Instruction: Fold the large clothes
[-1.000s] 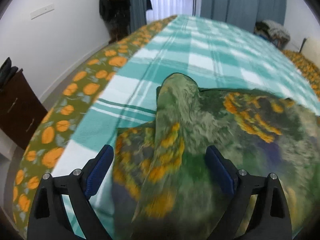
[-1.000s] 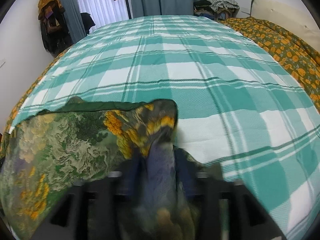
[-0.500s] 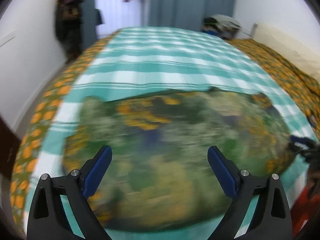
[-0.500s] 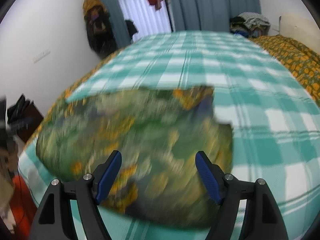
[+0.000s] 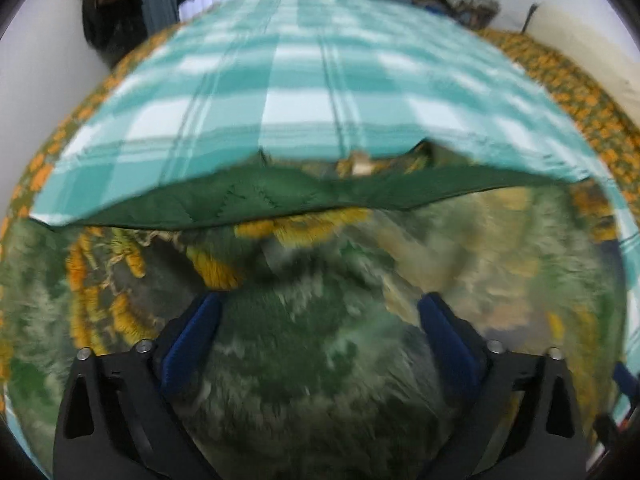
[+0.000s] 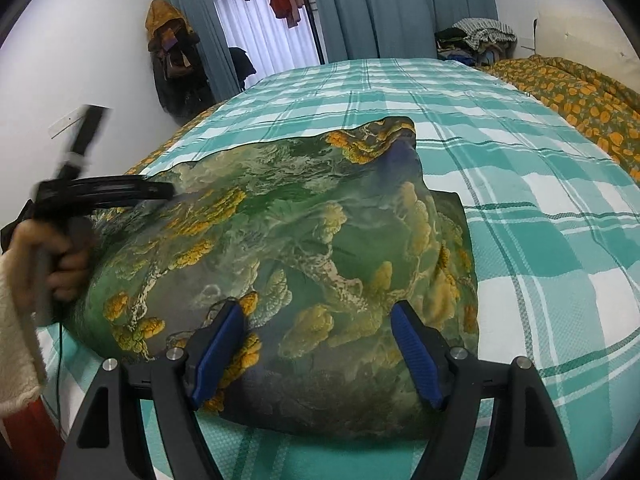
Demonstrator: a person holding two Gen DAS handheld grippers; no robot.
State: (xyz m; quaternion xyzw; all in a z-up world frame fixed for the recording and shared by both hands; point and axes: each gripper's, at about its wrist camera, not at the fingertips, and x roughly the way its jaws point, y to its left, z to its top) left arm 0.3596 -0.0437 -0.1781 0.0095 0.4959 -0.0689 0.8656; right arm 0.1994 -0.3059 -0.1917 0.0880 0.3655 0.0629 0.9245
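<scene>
garment [image 6: 304, 248] now dropped flat, teal plaid bedspread [image 6: 520, 168] (bedroom), curtains [image 6: 400, 8]

White walls [image 6: 100, 60], teal curtains [image 6: 400, 8], perhaps daylight.

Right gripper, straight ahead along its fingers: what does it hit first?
Most likely the green-and-orange printed garment, which lies on the checked blanket and fills the space between and beyond the open right gripper fingers. How far off the fabric is cannot be told.
</scene>
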